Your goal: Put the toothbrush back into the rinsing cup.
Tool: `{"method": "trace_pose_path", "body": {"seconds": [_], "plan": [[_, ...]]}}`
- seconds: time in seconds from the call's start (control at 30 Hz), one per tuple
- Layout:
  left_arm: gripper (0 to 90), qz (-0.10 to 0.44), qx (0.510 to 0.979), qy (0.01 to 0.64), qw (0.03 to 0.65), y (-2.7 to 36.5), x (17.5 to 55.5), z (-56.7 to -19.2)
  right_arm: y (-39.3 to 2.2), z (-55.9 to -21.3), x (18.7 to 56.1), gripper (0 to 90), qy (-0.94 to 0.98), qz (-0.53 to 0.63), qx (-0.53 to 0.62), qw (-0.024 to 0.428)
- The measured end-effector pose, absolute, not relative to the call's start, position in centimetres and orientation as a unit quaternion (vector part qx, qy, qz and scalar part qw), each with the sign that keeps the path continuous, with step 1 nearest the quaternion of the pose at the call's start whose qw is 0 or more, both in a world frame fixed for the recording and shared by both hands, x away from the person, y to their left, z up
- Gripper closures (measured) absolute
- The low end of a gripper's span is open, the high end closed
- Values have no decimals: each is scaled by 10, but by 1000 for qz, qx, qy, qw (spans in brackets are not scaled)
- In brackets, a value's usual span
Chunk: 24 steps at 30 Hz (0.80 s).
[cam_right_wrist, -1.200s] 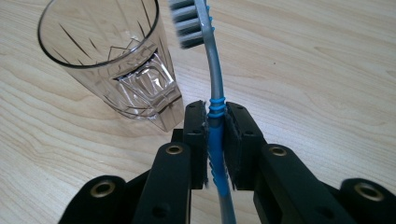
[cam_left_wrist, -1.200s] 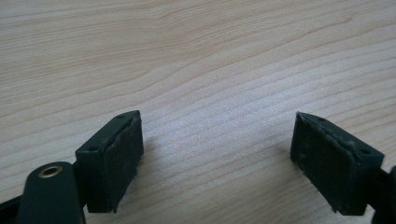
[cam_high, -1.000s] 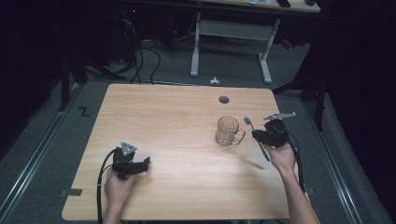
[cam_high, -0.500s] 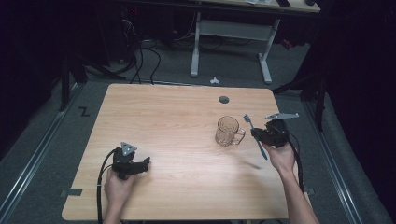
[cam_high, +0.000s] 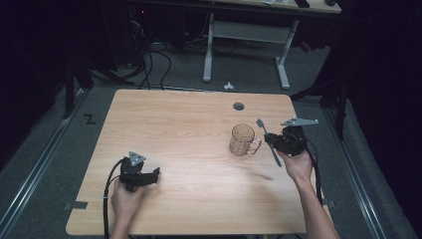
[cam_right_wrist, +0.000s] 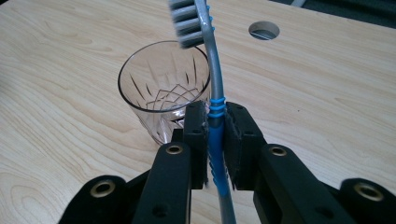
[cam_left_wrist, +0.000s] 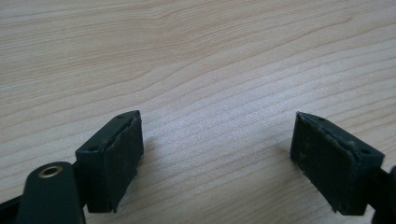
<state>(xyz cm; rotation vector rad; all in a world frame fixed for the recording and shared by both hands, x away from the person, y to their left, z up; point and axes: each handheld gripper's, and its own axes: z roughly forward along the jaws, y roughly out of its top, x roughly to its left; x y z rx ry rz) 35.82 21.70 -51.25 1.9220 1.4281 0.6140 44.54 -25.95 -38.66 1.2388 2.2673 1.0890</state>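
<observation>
A clear cut-glass mug (cam_high: pixel 243 139) (cam_right_wrist: pixel 161 88) stands upright on the wooden table (cam_high: pixel 189 124), right of centre, handle toward the right. Just to its right, my right gripper (cam_high: pixel 274 141) (cam_right_wrist: pixel 215 122) is shut on a blue and grey toothbrush (cam_high: pixel 268 142) (cam_right_wrist: pixel 212 88). The brush head points up and away, above the mug's rim in the right gripper view. My left gripper (cam_high: pixel 155 175) (cam_left_wrist: pixel 217 154) rests low over bare wood near the front left, jaws wide open with nothing between them.
A round cable hole (cam_high: pixel 239 106) (cam_right_wrist: pixel 264 30) sits in the tabletop behind the mug. A white desk frame (cam_high: pixel 246 45) and cables (cam_high: pixel 149 59) stand on the floor beyond the table's far edge. A small white object (cam_high: pixel 228 86) lies on the floor there.
</observation>
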Motion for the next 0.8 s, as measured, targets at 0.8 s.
{"method": "trace_pose_path", "body": {"seconds": [0.8], "plan": [[178, 235, 734, 546, 329, 217, 358, -513, -253, -369, 454, 798, 781, 420, 424, 184]]}}
